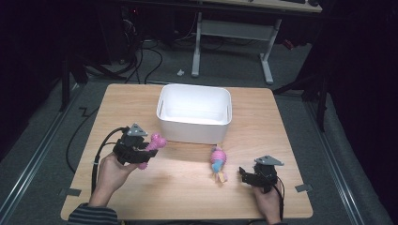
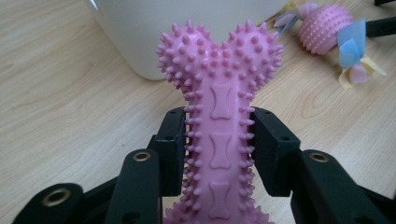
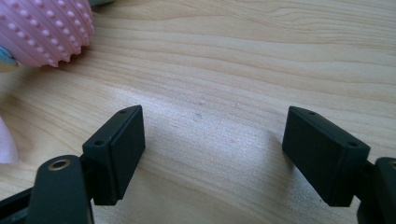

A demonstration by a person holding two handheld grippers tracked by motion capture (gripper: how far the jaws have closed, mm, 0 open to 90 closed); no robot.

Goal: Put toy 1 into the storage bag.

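- Pink spiked bone toy (image 2: 219, 126): pinched at its shaft by the left gripper (image 2: 218, 149) fingers (image 2: 172, 149), just in front of the white bin (image 1: 194, 115).
- Bin wall close ahead; bare table (image 1: 178, 187) to each side.
- Right gripper (image 3: 212, 154): fingers spread, nothing between them, beside the pink ball toy (image 1: 218, 161).
- High view shows table edges well clear.

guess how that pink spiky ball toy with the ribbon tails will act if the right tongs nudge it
The pink ball toy looks rounded, so it may roll a little, though its fabric tails would probably drag and stop it. Its nubs suggest soft rubber with decent grip. It seems light, likely sliding easily on the smooth table.
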